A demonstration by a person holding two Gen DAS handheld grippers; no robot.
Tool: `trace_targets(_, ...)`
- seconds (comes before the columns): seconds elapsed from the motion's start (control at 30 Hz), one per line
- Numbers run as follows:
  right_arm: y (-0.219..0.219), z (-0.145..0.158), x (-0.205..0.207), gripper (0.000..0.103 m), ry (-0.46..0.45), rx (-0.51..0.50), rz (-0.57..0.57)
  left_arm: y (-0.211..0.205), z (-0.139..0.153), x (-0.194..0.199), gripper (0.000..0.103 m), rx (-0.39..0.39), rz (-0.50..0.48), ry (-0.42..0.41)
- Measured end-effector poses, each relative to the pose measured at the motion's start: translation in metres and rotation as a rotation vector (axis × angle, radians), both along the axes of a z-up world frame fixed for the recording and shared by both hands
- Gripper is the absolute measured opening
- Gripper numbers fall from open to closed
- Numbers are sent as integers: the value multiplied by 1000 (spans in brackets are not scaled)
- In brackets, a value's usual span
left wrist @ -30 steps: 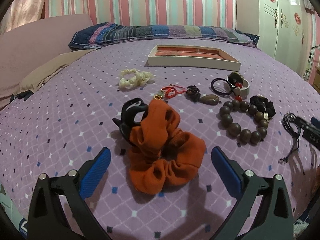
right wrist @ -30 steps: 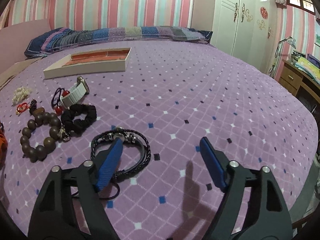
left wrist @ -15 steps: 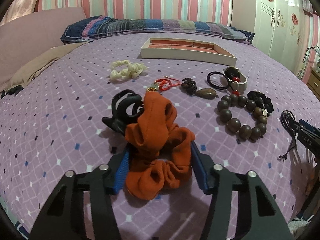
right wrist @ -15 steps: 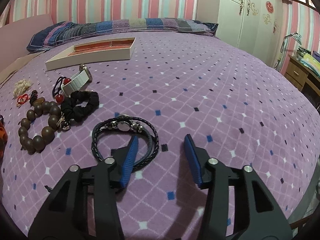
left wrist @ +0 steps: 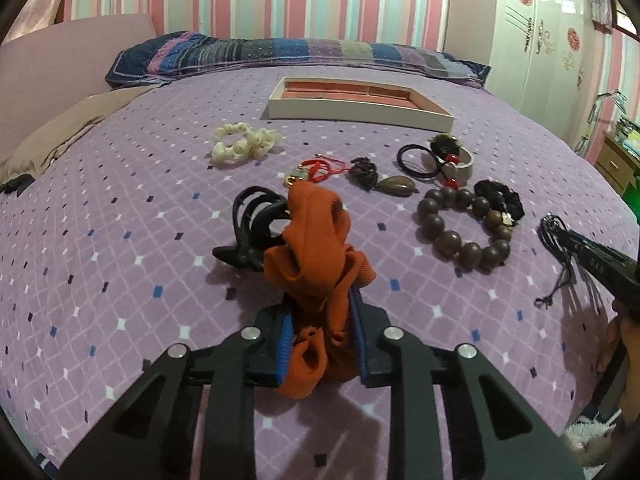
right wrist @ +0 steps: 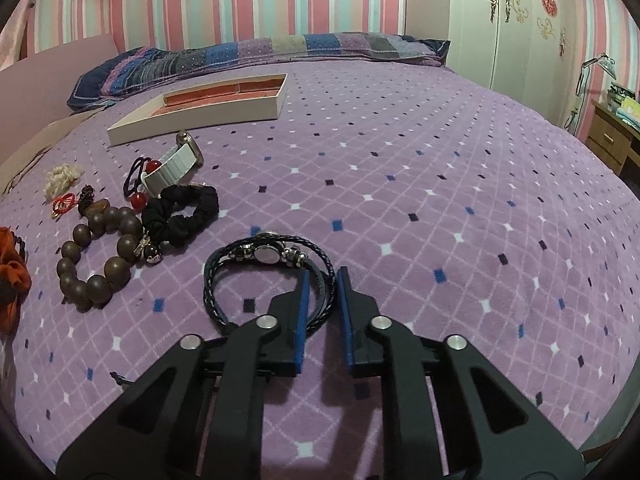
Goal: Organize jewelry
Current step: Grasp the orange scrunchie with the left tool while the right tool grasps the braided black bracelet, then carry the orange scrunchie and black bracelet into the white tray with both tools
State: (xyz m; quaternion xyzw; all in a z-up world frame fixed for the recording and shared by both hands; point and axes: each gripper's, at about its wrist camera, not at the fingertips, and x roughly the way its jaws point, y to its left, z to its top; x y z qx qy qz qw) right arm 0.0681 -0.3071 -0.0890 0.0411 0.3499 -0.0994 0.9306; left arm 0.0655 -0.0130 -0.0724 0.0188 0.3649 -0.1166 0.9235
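Left wrist view: the left tool (left wrist: 320, 322) is squeezing an orange scrunchie (left wrist: 318, 258) between its blue pads, jaws nearly together on the cloth.
Scrunchie: bunching up above the pads, leaning against a black claw clip (left wrist: 256, 226) just to its far left, low on the purple bed (left wrist: 120, 208).
Right wrist view: the right tool (right wrist: 323, 314) is sitting almost closed around the near right side of a black braided bracelet (right wrist: 266, 258); its cords are passing between the pads, but I cannot tell whether the pads are touching them.
Bracelet: lying flat on the bed.
Left of bracelet: a wooden bead bracelet (right wrist: 98, 258) is touching a black scrunchie (right wrist: 182, 214).
Far side: a white tray (left wrist: 358, 104) is lying near the pillow (left wrist: 280, 54).
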Motion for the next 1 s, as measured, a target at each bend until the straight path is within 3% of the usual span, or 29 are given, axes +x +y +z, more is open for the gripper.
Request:
trace_targets(0.47, 6, 29, -2, 10, -81, 1, 37, -11, 43, -7, 23, -29, -56, -66)
trace_targets(0.8, 9, 60, 21, 10, -140, -18, 48, -9, 77, 55, 23, -51, -44, -89)
trace_targets(1.0, 10, 86, 59, 10, -186, -26, 58, -10, 98, 107, 23, -43, -40, -114)
